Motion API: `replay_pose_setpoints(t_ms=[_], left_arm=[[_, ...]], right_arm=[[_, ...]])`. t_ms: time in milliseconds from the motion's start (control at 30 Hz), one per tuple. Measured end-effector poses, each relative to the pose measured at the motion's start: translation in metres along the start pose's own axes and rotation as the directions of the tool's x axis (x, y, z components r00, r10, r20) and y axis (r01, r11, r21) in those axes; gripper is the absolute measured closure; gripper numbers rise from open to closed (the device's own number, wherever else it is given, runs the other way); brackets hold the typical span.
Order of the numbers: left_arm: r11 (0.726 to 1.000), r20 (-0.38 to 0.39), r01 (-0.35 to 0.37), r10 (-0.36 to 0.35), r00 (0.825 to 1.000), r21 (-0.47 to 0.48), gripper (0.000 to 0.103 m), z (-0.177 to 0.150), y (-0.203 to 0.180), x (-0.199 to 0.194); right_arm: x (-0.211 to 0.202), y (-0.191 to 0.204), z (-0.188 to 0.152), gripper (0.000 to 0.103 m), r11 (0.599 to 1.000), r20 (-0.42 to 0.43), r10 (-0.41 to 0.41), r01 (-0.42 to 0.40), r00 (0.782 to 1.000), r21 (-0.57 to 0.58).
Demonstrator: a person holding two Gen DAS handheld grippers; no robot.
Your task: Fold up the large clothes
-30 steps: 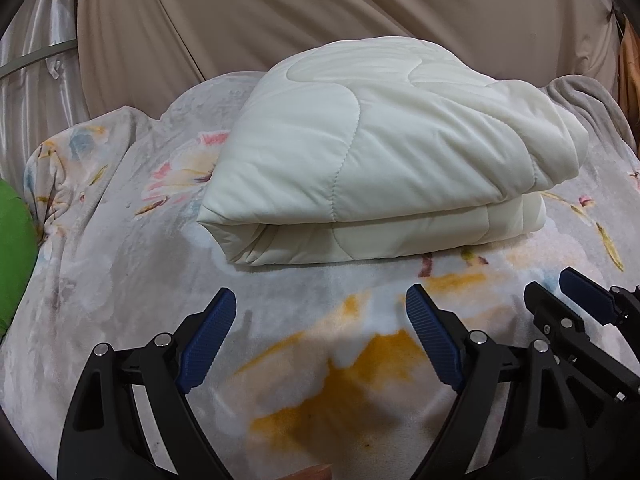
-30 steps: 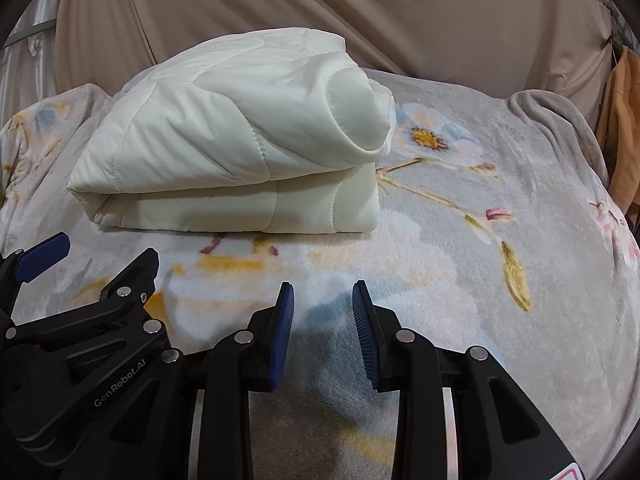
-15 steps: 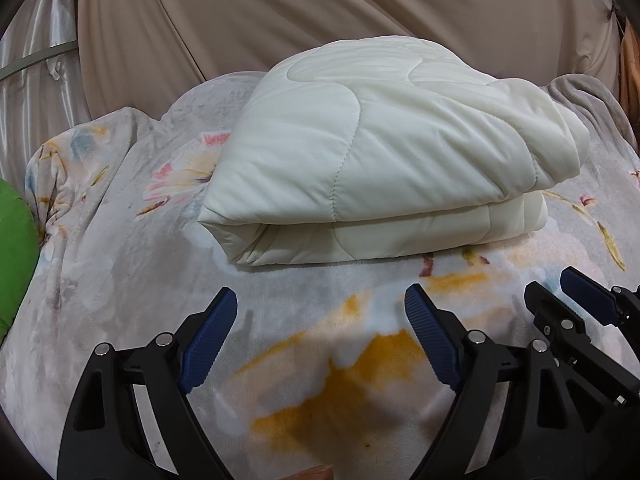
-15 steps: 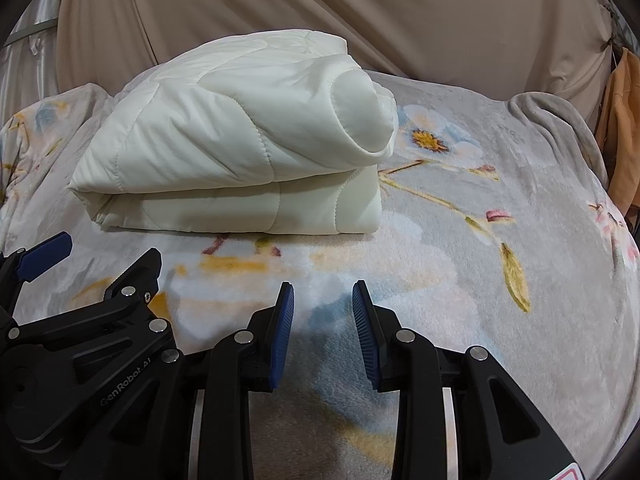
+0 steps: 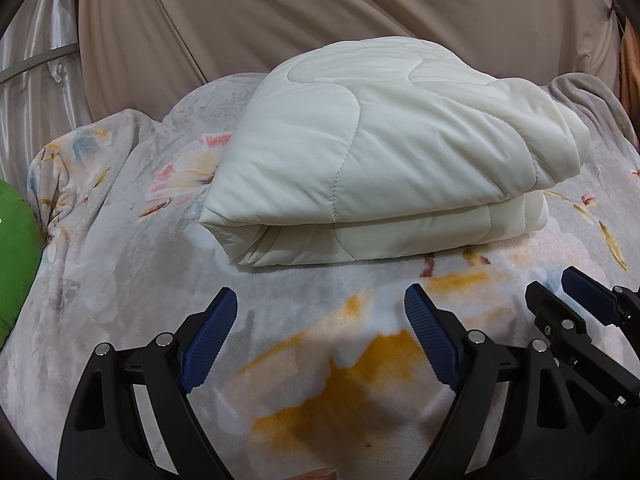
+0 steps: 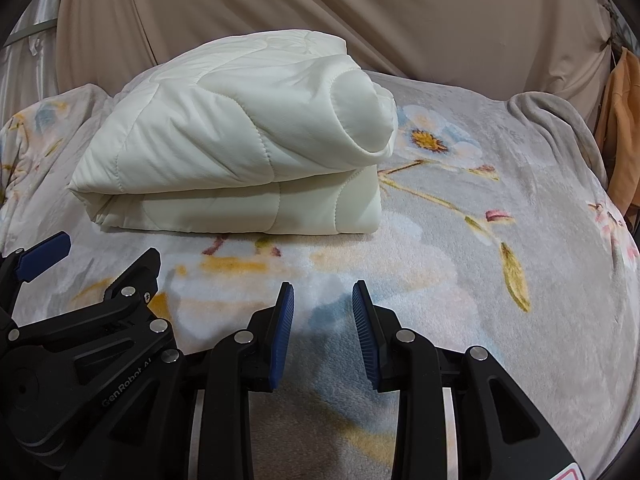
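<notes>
A cream quilted padded garment [image 5: 380, 152] lies folded in a thick stack on the floral blanket [image 5: 120, 264]; it also shows in the right wrist view [image 6: 240, 152], with a rolled end at its right side. My left gripper [image 5: 320, 320] is wide open and empty, hovering over the blanket in front of the stack. My right gripper [image 6: 322, 320] is open with a narrower gap, empty, also in front of the stack. Each gripper shows at the edge of the other's view.
The floral blanket [image 6: 480, 280] covers the bed. A beige curtain [image 5: 320, 12] hangs behind. A green object [image 5: 16, 248] sits at the left edge. An orange cloth [image 6: 620, 132] hangs at the far right.
Both grippers have drifted very slightly; the folded garment has not moved and the jaws are as before.
</notes>
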State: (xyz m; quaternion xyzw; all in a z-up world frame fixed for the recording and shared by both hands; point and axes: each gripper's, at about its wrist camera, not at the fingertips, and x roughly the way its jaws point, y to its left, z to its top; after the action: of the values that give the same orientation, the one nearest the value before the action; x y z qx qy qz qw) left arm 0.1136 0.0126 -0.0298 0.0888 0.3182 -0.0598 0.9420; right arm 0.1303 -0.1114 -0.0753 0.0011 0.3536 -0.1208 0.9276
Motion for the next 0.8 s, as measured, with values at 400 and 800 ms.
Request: replay_pose_setpoints(t_ms=[400,800], left_arm=[[1.0,0.0,0.0,0.0,1.0,0.004,0.02,0.0004,-0.0017,0.0003],[1.0,0.0,0.002,-0.002,1.0,0.01,0.023,0.0001,-0.0025,-0.0004]], right_arm=[[-0.0001,-0.0004,0.0002,0.071,1.0,0.0,0.001,-0.001,1.0,0.0],[0.0002,-0.001,0.0001,0.071,1.0,0.0,0.001,-0.001,1.0,-0.001]])
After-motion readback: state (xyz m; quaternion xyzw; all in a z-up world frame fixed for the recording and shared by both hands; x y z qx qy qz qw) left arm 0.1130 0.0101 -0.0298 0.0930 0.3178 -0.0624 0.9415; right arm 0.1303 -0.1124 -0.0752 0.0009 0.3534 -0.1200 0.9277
